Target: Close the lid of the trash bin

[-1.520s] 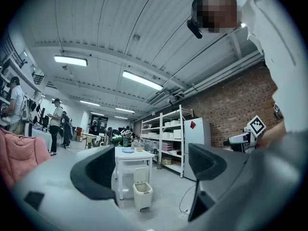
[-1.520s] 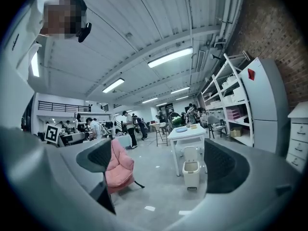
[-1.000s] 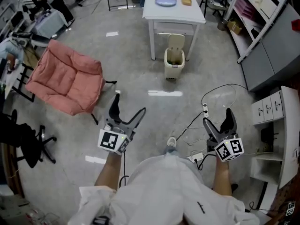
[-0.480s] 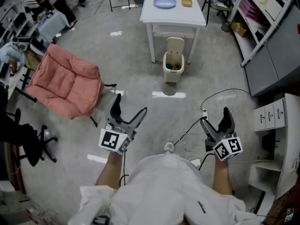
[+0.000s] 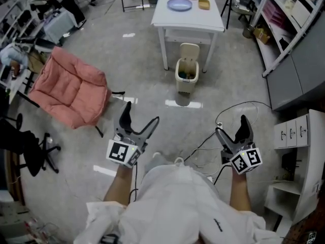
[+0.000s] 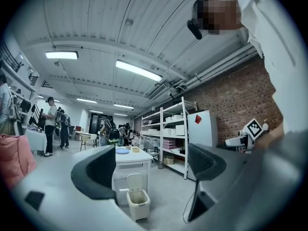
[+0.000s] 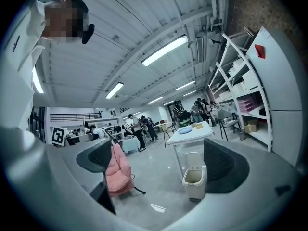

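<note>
Interior of lid-up trash bin (image 5: 185, 85) shows only overhead (left gripper (image 5: 141, 112), right gripper (image 5: 231, 125) wide, empty).

The trash bin (image 5: 186, 76) and its lid (image 5: 190, 51) look like smooth cream plastic. The floor (image 5: 152, 85) is grey concrete with a slight sheen. The chair cushion (image 5: 71, 90) is pink quilted cloth. The left gripper (image 5: 141, 112) and right gripper (image 5: 231, 125) have matt black jaws.

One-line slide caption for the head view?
Open left gripper and open right gripper short of the trash bin, lid up, by the white table.
</note>
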